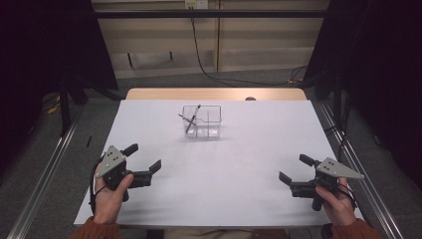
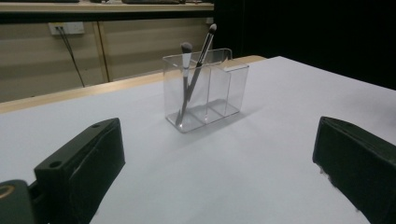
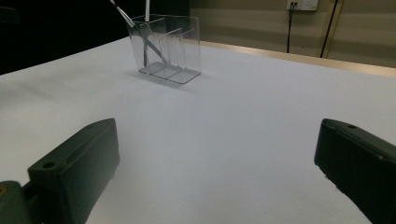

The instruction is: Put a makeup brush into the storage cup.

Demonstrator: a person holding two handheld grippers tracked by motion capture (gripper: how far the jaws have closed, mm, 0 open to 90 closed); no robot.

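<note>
While both grippers' fingers sit spread, the clear acrylic organizer [image 1: 201, 121] stands far off, two makeup brushes [image 2: 194, 79] leaning crossed in its left compartment.

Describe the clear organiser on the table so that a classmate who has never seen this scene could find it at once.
On the white table, look toward the far edge, midway between the sides. There stands a clear acrylic organiser divided into compartments. Two makeup brushes lean crossed in one end compartment; the other compartments are empty, and nothing else stands on the table.
</note>
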